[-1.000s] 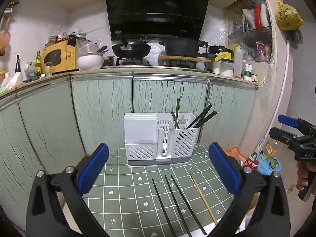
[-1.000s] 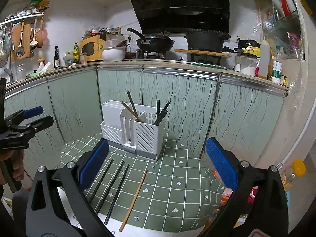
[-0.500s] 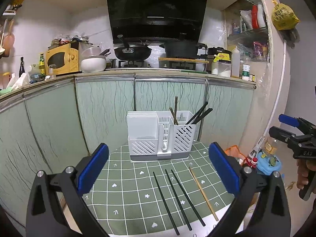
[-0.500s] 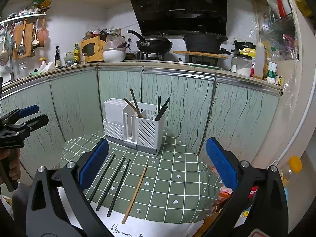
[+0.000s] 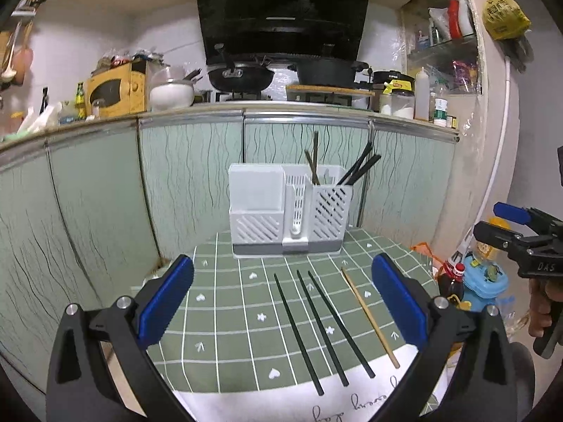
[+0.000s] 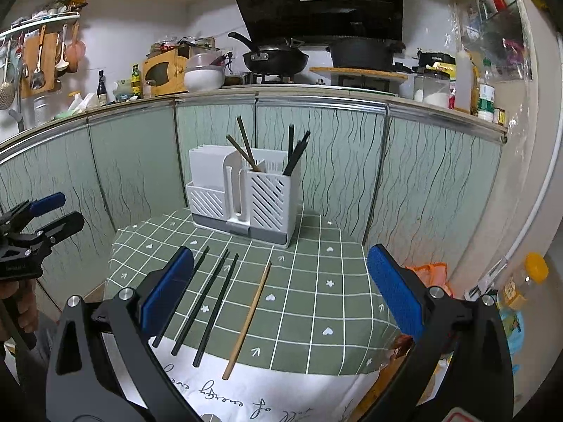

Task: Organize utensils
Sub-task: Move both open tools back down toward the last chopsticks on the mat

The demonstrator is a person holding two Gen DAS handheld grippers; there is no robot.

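A white slotted utensil holder (image 5: 289, 213) (image 6: 242, 197) stands at the back of a small table under a green checked cloth (image 5: 246, 302) (image 6: 316, 281). Several chopsticks stand upright in its compartments. Three black chopsticks (image 5: 318, 321) (image 6: 207, 302) and one wooden chopstick (image 5: 369, 314) (image 6: 248, 320) lie side by side on the cloth. My left gripper (image 5: 281, 295) hangs open in front of the table, empty; it also shows at the left edge of the right wrist view (image 6: 52, 211). My right gripper (image 6: 278, 288) is open and empty, seen too in the left wrist view (image 5: 496, 218).
Green cabinet fronts (image 5: 105, 183) close in behind and left of the table. The counter above carries a wok (image 5: 241, 77), pots and jars. Bottles and a blue container (image 5: 485, 277) sit on the floor right of the table. A hand (image 5: 538, 309) holds the right gripper's grip.
Both grippers have drawn back from the table, so the holder looks smaller and more of the cloth's near edge with its white printed part shows. Chopsticks have not moved.
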